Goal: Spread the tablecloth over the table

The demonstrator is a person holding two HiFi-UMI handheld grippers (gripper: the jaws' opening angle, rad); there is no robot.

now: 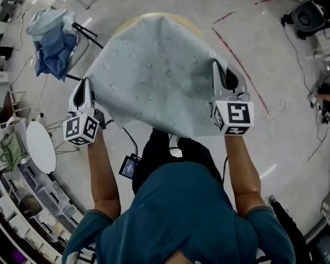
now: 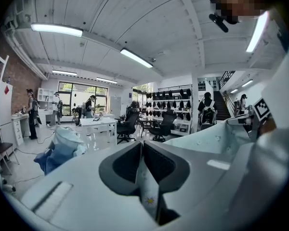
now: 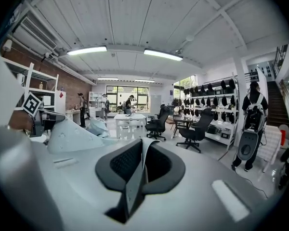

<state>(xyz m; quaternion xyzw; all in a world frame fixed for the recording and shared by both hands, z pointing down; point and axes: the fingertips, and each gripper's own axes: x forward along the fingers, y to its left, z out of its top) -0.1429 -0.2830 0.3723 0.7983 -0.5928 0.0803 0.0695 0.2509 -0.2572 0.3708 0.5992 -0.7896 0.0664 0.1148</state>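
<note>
A pale blue-grey tablecloth point(image 1: 159, 76) with small flower prints hangs stretched over a round table, whose light rim point(image 1: 182, 20) peeks out at the far side. My left gripper point(image 1: 86, 91) is shut on the cloth's near left corner, and my right gripper point(image 1: 224, 76) is shut on its near right corner. In the left gripper view a strip of the tablecloth point(image 2: 145, 189) is pinched between the dark jaws. The right gripper view likewise shows the cloth edge point(image 3: 135, 177) clamped between its jaws. The cloth point(image 2: 216, 136) billows between both grippers.
A chair heaped with blue fabric point(image 1: 54, 34) stands at the left. A small white round table point(image 1: 40, 146) and shelving sit at the lower left. Red tape lines point(image 1: 236, 59) and cables mark the floor on the right. Office chairs point(image 3: 195, 129) and people stand farther off.
</note>
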